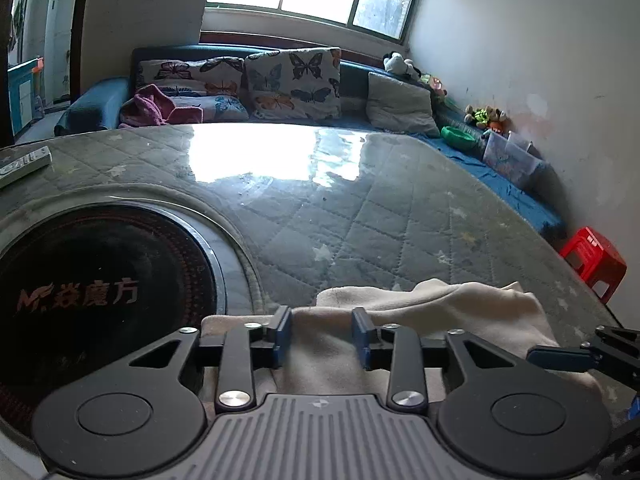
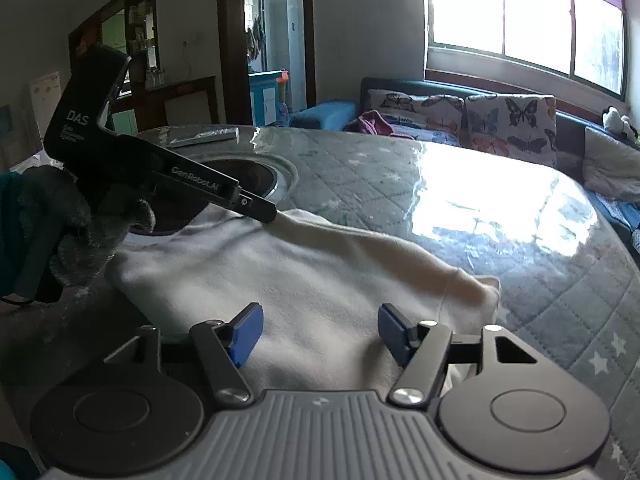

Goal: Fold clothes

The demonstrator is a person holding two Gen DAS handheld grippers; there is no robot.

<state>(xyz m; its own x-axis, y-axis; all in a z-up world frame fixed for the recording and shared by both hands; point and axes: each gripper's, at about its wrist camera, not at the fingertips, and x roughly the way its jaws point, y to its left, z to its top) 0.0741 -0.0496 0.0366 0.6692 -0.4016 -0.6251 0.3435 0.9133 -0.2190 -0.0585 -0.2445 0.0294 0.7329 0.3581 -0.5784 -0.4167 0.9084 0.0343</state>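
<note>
cream garment [image 2: 304, 280] is lying partly folded on the counter [image 2: 520, 240], sleeve still sticking out; left gripper [image 1: 322, 334] and right gripper [image 2: 320, 334] are hovering with jaws apart, holding nothing.

A round counter [image 2: 520, 248] under a grey quilted, star-printed cover with a glossy clear sheet carries a cream fleece garment [image 2: 304, 276] lying flat near its front edge. A black circular cooktop [image 1: 100, 296] is set into the counter, the garment's edge overlapping it. A silver remote control [image 1: 22, 165] lies beyond.
</note>
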